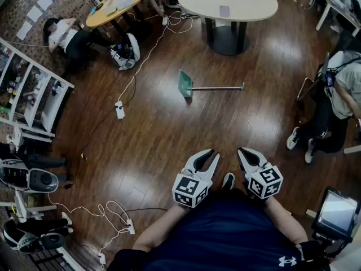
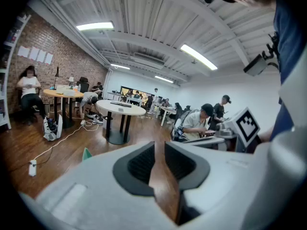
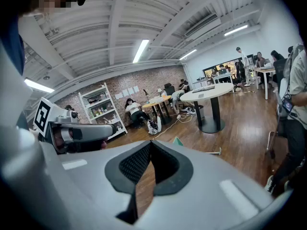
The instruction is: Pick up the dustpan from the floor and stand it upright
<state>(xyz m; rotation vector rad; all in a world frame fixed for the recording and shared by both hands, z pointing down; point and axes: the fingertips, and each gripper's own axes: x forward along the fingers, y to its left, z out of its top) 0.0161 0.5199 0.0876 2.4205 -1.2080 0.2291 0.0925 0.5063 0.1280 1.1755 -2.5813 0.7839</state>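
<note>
Both closed, empty: left tool point(image 1: 214, 154), right tool point(image 1: 243, 151); dustpan point(image 1: 185, 84) flat on floor point(image 1: 169, 134), well ahead.

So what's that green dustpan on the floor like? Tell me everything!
The dustpan has a teal-green scoop, plastic by its look, and a long thin grey handle. It lies flat on the dark wooden floor, handle pointing right in the head view, near the round white table. Only the floor touches it.
</note>
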